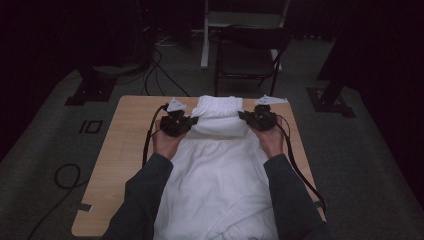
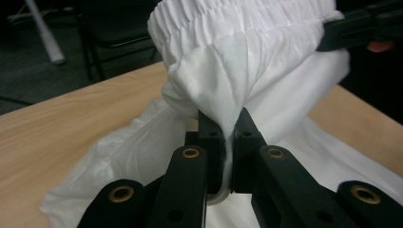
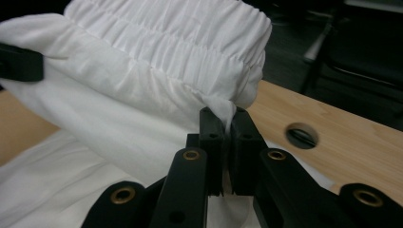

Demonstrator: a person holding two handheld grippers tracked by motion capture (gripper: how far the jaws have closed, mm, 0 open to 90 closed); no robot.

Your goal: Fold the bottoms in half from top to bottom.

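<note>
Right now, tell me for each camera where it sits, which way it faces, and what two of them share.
High view: above the person's side, facing forward and down on the table; forearms, left gripper and right gripper show.
Left gripper view: rides the left gripper, looking along its jaws, shut on the white garment.
Right gripper view: rides the right gripper, jaws shut on the garment below its gathered waistband.
Shared: both gripper views show the waistband and the other gripper's black jaw.
</note>
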